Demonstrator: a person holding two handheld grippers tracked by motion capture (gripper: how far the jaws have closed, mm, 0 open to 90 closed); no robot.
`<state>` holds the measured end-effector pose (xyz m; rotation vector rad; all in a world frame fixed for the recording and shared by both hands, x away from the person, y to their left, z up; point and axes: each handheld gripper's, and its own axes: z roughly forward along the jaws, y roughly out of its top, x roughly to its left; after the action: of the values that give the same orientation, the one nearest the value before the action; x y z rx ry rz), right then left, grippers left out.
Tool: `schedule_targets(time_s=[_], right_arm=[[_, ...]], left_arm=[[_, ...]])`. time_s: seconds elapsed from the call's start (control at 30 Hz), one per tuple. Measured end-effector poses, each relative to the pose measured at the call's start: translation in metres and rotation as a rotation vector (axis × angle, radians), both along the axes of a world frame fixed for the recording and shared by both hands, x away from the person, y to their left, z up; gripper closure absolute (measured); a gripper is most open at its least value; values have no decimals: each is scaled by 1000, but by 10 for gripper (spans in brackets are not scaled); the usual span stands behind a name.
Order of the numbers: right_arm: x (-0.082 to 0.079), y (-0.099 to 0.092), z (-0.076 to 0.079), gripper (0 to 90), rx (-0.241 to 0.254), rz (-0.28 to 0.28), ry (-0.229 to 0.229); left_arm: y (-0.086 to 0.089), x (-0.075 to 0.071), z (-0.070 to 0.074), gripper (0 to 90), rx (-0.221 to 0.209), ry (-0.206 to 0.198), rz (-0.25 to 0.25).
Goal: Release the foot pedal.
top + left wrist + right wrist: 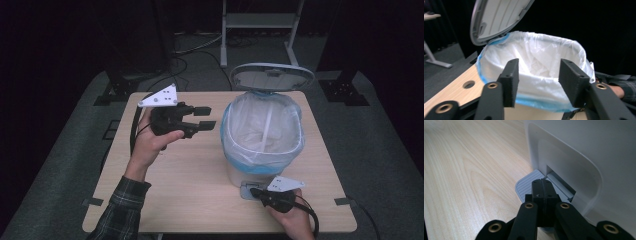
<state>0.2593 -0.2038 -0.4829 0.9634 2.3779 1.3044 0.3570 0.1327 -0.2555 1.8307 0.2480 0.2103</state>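
A white pedal bin [235, 172] lined with a clear bag with a blue rim [227, 142] stands on the right half of the table, its lid [272, 76] swung up. My left gripper [209, 117] hovers to the left of the bin, level and pointing at it, jaws open with nothing between them. In the left gripper view the same jaws [539, 62] frame the bag's rim [541, 102] and the raised lid [499, 17]. My right gripper [252, 192] is at the bin's foot, shut, its tips [541, 181] resting on the grey ribbed pedal [525, 186].
The light wooden table [190, 190] has bare room in front of the left hand. A round cable hole [469, 84] sits in the tabletop beside the bin. Dark stands and a white frame [260, 22] stand on the floor behind the table.
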Motion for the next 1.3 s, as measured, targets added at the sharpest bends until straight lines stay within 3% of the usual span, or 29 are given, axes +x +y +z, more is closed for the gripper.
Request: schedule_targets(time_s=[0.3, 0.43, 0.67, 0.83, 1.13, 1.3], right_arm=[[-1, -3, 2, 900, 9, 7, -1], [-2, -3, 4, 892, -2, 8, -1], [-4, -2, 8, 852, -21, 25, -9], [-9, -4, 15, 835, 9, 24, -27], [-21, -18, 20, 781, 47, 14, -32], [-24, -29, 19, 715, 26, 1, -16]], left_arm=[[24, -10, -19, 408, -7, 26, 54], [31, -13, -29, 372, 11, 37, 74], [38, -22, -41, 284, 16, 24, 124], [44, -28, -52, 240, 28, 28, 153], [58, -44, -90, 176, 45, 61, 214], [65, -50, -112, 113, 85, 101, 271]])
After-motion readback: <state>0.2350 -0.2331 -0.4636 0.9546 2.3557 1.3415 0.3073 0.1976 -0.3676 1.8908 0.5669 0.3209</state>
